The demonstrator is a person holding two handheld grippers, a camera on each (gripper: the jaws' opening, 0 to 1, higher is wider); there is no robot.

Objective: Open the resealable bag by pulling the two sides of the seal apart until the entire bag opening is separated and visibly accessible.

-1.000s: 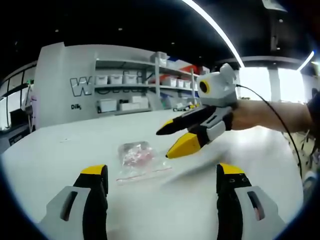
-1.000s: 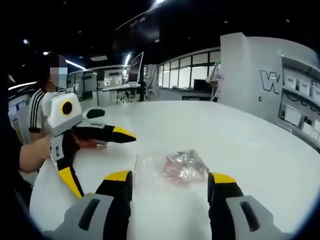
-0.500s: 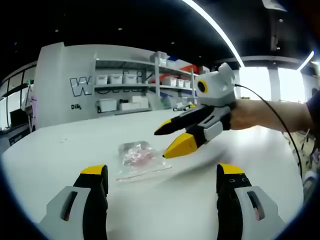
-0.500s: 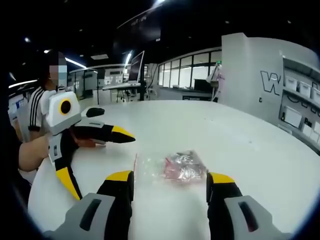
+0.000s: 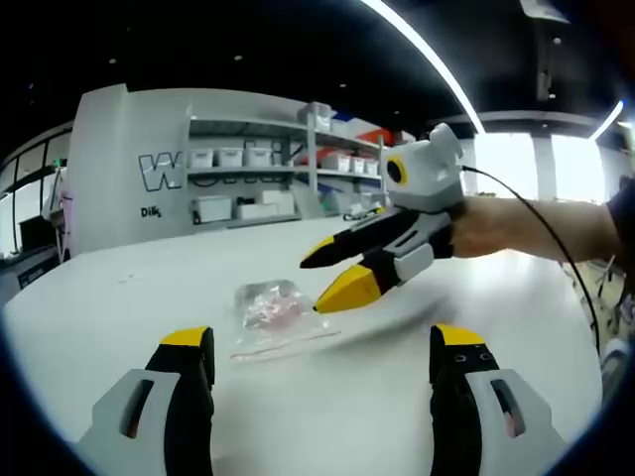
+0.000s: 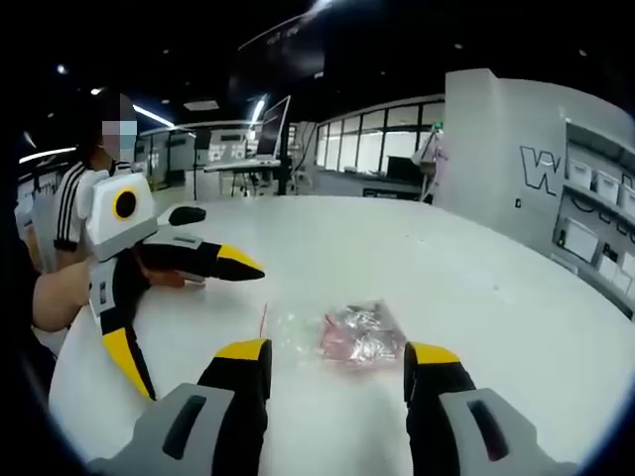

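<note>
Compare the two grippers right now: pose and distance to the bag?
The right gripper has its fingers tipped down just beside the bag; the left gripper sits farther back. In the right gripper view the left gripper is off to the bag's sealed end. Both are open, neither touching it.

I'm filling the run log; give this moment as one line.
left gripper: open, off bag | right gripper: open, near bag | resealable bag: flat on table, seal shut | stage: approach

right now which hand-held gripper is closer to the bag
The right hand-held gripper: its yellow tip hangs just beside the resealable bag on the table. The left hand-held gripper sits farther off, past the bag's red seal edge.
</note>
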